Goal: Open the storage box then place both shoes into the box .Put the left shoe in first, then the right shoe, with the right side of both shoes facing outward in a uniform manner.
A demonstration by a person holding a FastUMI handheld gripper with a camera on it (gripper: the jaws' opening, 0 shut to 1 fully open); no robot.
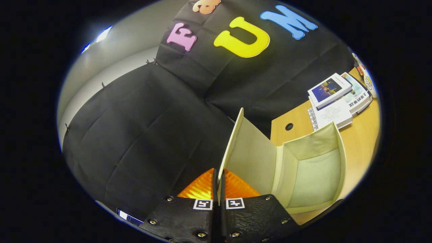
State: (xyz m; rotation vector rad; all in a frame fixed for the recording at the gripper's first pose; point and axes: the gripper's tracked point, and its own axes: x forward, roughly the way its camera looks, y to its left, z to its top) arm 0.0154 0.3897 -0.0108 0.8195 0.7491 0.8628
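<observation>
While the black cloth wall (141, 135) covers most of the frame from the upper middle down to the lower left, its quilted folds hide whatever stands behind it, and only a strip of pale room wall (111, 57) shows at the upper left. At the right side lies a light wooden table (361, 141) with a round cable hole; its far edge is cut off. On it, in the lower right of the frame, sits the storage box (314, 168), a cream fabric box with soft, slightly bowed walls and an open, empty-looking interior; its near corner is hidden behind the gripper. Its lid (249, 152), a stiff cream flap, stands raised on edge in the lower middle of the frame. The gripper (219, 189) at the bottom centre is closed almost completely, both ribbed fingers (199, 187) pressing on the lid's thin lower edge, which runs down between them. In the upper right, beyond the box, a small stack of books (334, 98) lies flat on the table, their covers too small to make out. The shoes cannot be made out.
</observation>
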